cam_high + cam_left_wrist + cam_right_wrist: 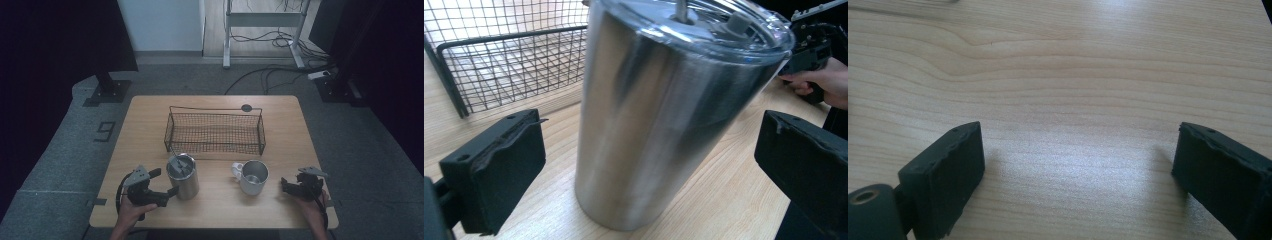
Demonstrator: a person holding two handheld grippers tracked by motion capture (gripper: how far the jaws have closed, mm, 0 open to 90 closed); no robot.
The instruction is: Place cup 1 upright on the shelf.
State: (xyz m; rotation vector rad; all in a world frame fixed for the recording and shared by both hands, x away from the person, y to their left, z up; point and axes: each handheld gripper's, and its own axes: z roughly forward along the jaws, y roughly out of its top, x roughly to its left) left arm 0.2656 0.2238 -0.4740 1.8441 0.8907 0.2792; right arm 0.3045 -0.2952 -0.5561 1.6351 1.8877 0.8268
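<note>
A tall steel tumbler (183,178) with a clear lid and straw stands upright on the wooden table (150,125), left of centre. My left gripper (164,182) is beside it, open. In the left gripper view the tumbler (659,115) stands between the two black pads (499,170), with a gap on each side and no contact. A steel mug (253,177) with a white handle sits to the right. Further right, my right gripper (286,185) is open low over bare wood, with nothing between its jaws in the right gripper view (1078,150).
A black wire basket (261,131) stands behind the tumbler and mug; its mesh wall (499,65) is close behind the tumbler. A small black disc (246,107) lies at the table's far edge. The other hand and gripper (811,50) show far off.
</note>
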